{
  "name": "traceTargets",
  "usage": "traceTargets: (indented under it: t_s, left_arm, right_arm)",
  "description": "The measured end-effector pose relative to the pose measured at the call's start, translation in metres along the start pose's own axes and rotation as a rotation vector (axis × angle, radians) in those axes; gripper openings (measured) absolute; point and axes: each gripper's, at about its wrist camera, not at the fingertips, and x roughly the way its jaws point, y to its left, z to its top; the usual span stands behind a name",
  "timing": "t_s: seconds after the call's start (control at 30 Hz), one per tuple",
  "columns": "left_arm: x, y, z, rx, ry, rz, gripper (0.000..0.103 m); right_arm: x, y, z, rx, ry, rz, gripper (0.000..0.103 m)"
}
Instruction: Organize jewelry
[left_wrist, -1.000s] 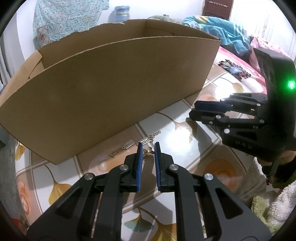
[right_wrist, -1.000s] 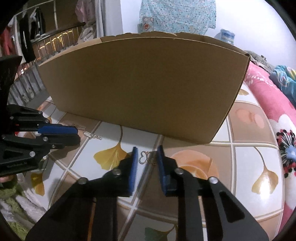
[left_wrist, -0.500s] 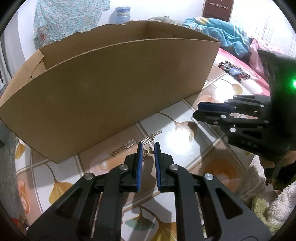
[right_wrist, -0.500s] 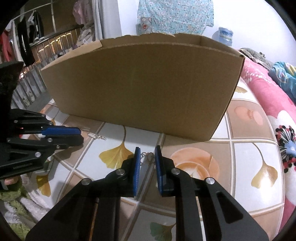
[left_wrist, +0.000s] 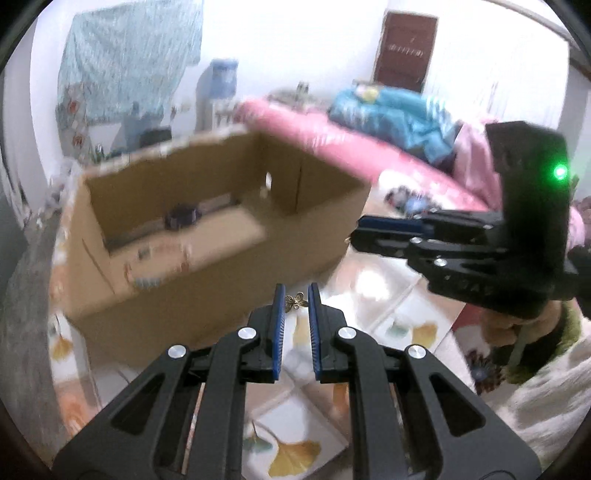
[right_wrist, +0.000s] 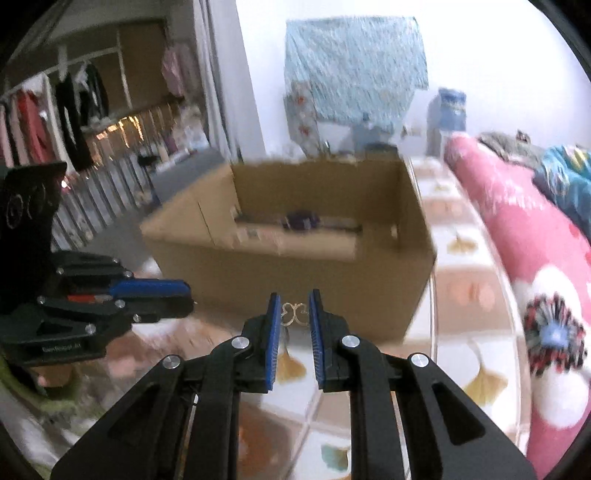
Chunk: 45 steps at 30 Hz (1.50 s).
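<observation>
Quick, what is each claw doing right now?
Left gripper: shut on a butterfly charm.
Right gripper: shut on a gold clasp.

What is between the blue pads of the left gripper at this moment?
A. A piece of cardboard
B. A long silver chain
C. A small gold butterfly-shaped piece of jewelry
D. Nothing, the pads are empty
C. In the left wrist view, the left gripper pinches a small gold butterfly-shaped piece between its blue pads, held up in front of the cardboard box.
</observation>
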Motion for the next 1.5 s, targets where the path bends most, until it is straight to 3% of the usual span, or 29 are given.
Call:
traceTargets:
  t_s: [0.17, 0.5, 0.6, 0.67, 0.9, 1.2, 1.27, 1.5]
  left_arm:
    - [0.007, 0.006, 0.038, 0.041, -0.05, 0.045, 0.011]
    - [0.092, 0.039, 0.084, -0.004, 0.057, 0.074, 0.012]
    - [0.097, 0.04, 0.084, -0.013, 0.063, 0.073, 0.021]
    - [0.094, 0.041, 0.081, -0.018, 0.046, 0.067, 0.027]
    - [0.059, 0.044, 0.076, -0.014, -0.036, 0.111, 0.029]
    - [-0.015, 0.046, 0.056, 0.021, -0.146, 0.208, 0.051]
    - [-0.028, 0.049, 0.046, 0.015, -0.143, 0.22, 0.054]
    - [-0.05, 0.061, -0.006, -0.065, -0.053, 0.13, 0.058]
  right_arm:
    - [0.01, -0.009, 0.043, 0.001, -0.048, 0.066, 0.016]
    - [0.084, -0.049, 0.083, 0.073, 0.08, 0.052, 0.016]
    - [0.081, -0.057, 0.082, 0.098, 0.073, 0.047, 0.017]
    - [0.075, -0.061, 0.081, 0.105, 0.054, 0.038, 0.017]
    - [0.048, -0.07, 0.081, 0.145, 0.0, 0.024, 0.017]
    - [0.001, -0.054, 0.067, 0.144, -0.073, 0.06, 0.04]
    - [-0.008, -0.046, 0.056, 0.126, -0.075, 0.083, 0.04]
    - [-0.019, -0.024, 0.004, 0.115, 0.015, 0.144, 0.04]
